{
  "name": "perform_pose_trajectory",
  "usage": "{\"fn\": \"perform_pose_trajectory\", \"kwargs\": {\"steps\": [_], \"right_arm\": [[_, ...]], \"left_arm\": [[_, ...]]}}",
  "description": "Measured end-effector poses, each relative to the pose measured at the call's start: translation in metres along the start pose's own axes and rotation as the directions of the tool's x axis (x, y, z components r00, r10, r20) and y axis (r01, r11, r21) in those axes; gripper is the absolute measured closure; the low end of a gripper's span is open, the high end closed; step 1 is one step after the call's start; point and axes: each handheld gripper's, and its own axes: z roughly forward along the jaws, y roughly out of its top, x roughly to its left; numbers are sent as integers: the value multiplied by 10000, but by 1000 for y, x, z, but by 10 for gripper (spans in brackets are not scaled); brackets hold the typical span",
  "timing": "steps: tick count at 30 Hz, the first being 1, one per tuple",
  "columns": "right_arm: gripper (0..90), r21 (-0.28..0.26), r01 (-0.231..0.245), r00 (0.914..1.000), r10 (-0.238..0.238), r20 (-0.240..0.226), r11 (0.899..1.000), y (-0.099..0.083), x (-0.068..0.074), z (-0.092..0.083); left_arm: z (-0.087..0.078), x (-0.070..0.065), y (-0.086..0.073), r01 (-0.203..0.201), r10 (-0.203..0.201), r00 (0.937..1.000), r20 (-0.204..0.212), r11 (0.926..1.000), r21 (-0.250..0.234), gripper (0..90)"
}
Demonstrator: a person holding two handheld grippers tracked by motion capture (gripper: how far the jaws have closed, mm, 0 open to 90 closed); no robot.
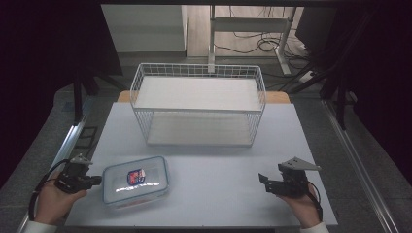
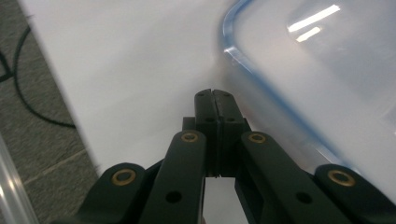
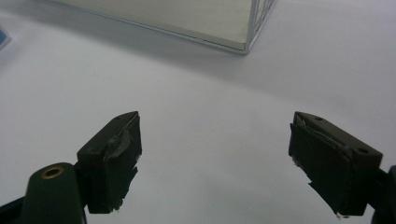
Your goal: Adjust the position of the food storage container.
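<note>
A clear plastic box with a blue-rimmed lid (image 1: 136, 181) lies flat on the white table top (image 1: 218, 165) at the front left; a red and blue label shows through the lid. My left gripper (image 1: 97, 180) is just left of the box, its jaws pressed together with nothing between them, tips close to the box's left edge. In the left gripper view the shut jaws (image 2: 214, 95) point at the lid's blue rim (image 2: 261, 81). My right gripper (image 1: 264, 180) rests at the front right, jaws wide apart and empty, also seen as my right gripper (image 3: 215, 140) above bare table.
A white wire basket (image 1: 199, 104) with two shelf boards stands at the middle back of the table; its corner (image 3: 247, 44) shows ahead of the right gripper. Grey floor, metal rails and cables lie beyond the table's edges.
</note>
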Motion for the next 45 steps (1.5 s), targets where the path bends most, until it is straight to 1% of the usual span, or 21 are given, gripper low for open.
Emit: {"fn": "perform_pose_trajectory", "kwargs": {"steps": [1, 3, 4, 5, 6, 7, 8, 10, 11, 13, 14, 15, 18, 19, 20, 23, 26, 29, 33, 40, 45], "right_arm": [[176, -5, -6, 10000, 6, -1, 10000, 0, 0, 0], [176, -17, -3, 10000, 3, -14, 10000, 0, 0, -1], [176, -26, -2, 10000, 2, 3, 10000, 0, 0, -1], [176, -26, -2, 10000, 2, 3, 10000, 0, 0, -1], [176, -24, 22, 10000, -22, 0, 10000, 0, 0, -2], [176, -45, 1, 10000, -1, 2, 10000, 1, 0, -2], [176, -54, 4, 10000, -4, 8, 10000, 1, 0, -2], [177, -58, -13, 10000, 13, 19, 10000, 1, 0, -2], [176, -61, -26, 10000, 26, 22, 10000, 1, 0, -2], [176, -70, -50, 10000, 50, 28, 10000, 1, 0, -3], [176, -70, -50, 10000, 50, 25, 10000, 1, 0, -3], [176, -70, -50, 10000, 50, 25, 10000, 1, 0, -3], [176, -75, -28, 10000, 28, -8, 10000, 1, 1, -3], [176, -76, -19, 10000, 19, 0, 10000, 1, 1, -3], [176, -76, -19, 10000, 19, 0, 10000, 1, 1, -3], [176, -61, -35, 10000, 35, 2, 10000, 1, 1, -3], [176, -7, -21, 10000, 21, 6, 10000, 0, 1, -3], [176, -15, -37, 10000, 37, 0, 10000, 0, 1, -3], [176, 11, -30, 10000, 30, -13, 10000, 0, 1, -2], [176, 67, -26, 10000, 26, -8, 10000, 0, 1, -1], [176, 86, -36, 10000, 36, 4, 10000, -1, 1, 0]], "left_arm": [[2, -2, 1, -73, 75, 9998, -162, 9999, 102, 900], [6, -2, 3, 2, 0, 9999, -125, 9999, 160, 900], [9, -3, 5, 172, -172, 9995, 281, 9999, -1, 900], [9, -3, 5, 172, -172, 9995, 281, 9999, -1, 900], [10, -4, 6, 227, -224, 9987, 447, 9997, -53, 900], [13, -9, 11, 139, -135, 9978, 656, 9999, -59, 900], [13, -9, 11, 139, -135, 9978, 656, 9999, -59, 900], [16, -16, 17, -83, 83, 9974, 722, 10000, -5, 900], [18, -24, 23, -267, 267, 9961, 839, 9996, -6, 900], [19, -27, 27, -361, 362, 9954, 887, 9993, -17, 900], [23, -33, 35, -473, 477, 9944, 945, 9989, -66, 900], [23, -33, 35, -473, 477, 9944, 945, 9989, -66, 900], [29, -42, 46, -595, 601, 9926, 1059, 9982, -90, 900], [34, -49, 53, -701, 710, 9911, 1130, 9975, -121, 900], [34, -49, 53, -701, 710, 9911, 1130, 9975, -121, 900], [38, -60, 61, -948, 959, 9886, 1161, 9954, -153, 900], [42, -68, 67, -977, 1001, 9856, 1364, 9949, -242, 900], [45, -76, 72, -1128, 1153, 9835, 1397, 9933, -252, 900], [48, -83, 76, -1209, 1237, 9826, 1385, 9923, -286, 900], [55, -98, 89, -1518, 1548, 9746, 1618, 9879, -306, 900], [58, -109, 95, -1748, 1780, 9708, 1611, 9840, -340, 900]]}}
